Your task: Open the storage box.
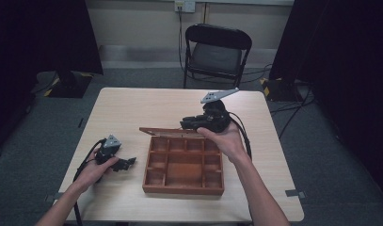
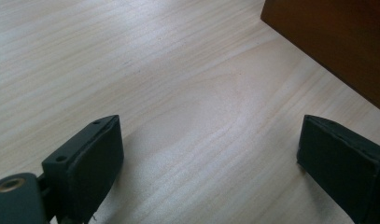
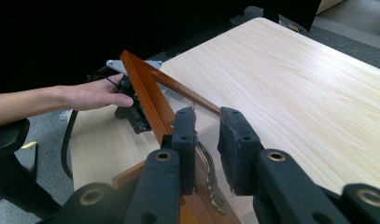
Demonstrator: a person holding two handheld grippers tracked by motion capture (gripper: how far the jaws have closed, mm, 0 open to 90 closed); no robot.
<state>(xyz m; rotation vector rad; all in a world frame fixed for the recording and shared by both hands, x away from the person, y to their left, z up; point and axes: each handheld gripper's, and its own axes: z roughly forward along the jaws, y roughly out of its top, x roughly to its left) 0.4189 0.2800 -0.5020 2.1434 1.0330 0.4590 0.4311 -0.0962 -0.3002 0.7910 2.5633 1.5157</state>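
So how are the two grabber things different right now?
The left gripper rests low on the table beside the wooden box, while the right gripper is raised at the box's back edge by the lid. The left gripper's jaws stand wide apart with bare table between them; the right gripper's jaws are much closer together. Both are black and hand-held.

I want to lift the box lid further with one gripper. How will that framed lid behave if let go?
The lid looks like a stiff wooden frame around a clear pane, so it probably won't flex. Raised at the back edge of the compartment box, it may drop shut if released. The pane could be fragile.
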